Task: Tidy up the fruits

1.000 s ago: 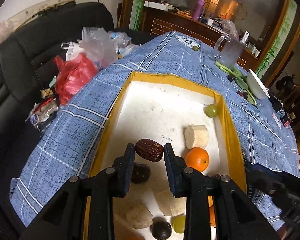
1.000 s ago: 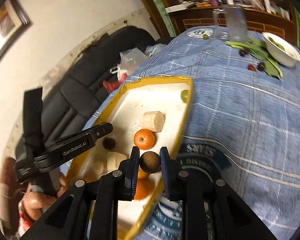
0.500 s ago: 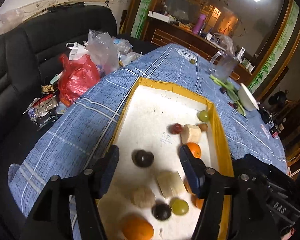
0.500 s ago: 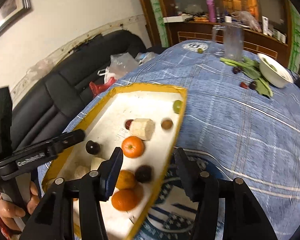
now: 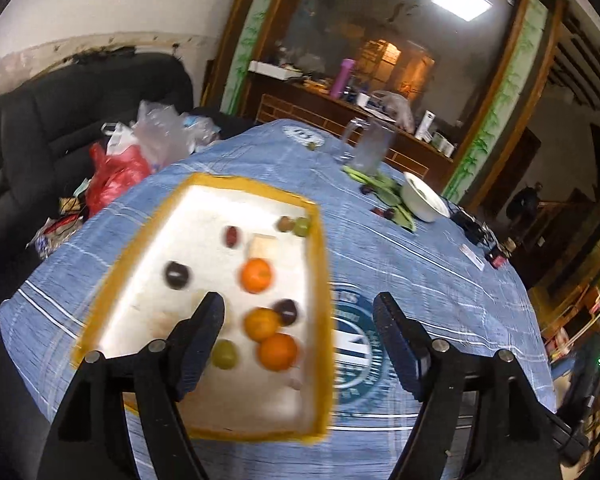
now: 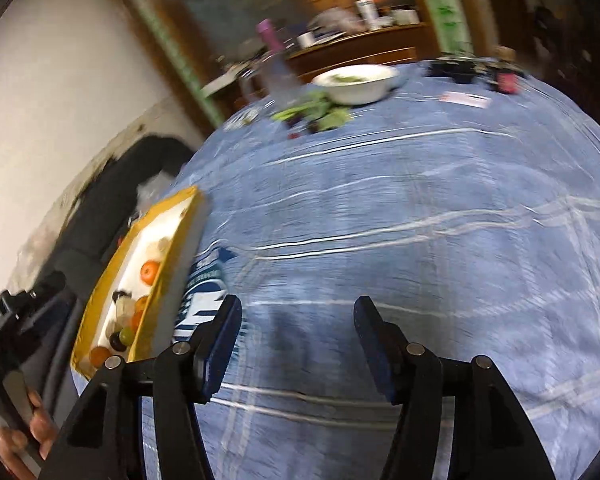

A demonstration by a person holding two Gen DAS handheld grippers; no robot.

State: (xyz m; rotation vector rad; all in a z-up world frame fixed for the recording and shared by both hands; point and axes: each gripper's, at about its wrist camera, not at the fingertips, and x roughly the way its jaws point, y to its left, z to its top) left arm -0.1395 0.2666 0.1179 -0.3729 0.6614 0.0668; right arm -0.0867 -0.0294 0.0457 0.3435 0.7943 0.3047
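A yellow-rimmed white tray (image 5: pixel 322 300) lies on the blue checked tablecloth and holds several fruits: three oranges (image 5: pixel 255 275), a dark round fruit (image 5: pixel 177 275), a red date (image 5: pixel 231 236), a banana chunk (image 5: pixel 262 246) and green grapes (image 5: pixel 302 227). My left gripper (image 5: pixel 298 320) hovers above the tray's near right part, its jaws opening with nothing held between them. My right gripper (image 6: pixel 298 316) is over bare cloth to the right of the tray (image 6: pixel 168 264), jaws opening and empty. A hand (image 6: pixel 40 428) holds the left gripper at the lower left of the right wrist view.
At the table's far side stand a white bowl (image 5: pixel 422 200), green leaves (image 5: pixel 384 188) with small dark fruits and a glass jug (image 5: pixel 370 148). Plastic bags (image 5: pixel 120 168) lie on a black sofa (image 5: pixel 20 140) to the left. Small items sit at the right edge (image 6: pixel 504 80).
The left gripper let go of the red date and the right let go of a brown round fruit; both now lie in the tray. Both drew back, the right swinging out over the cloth.
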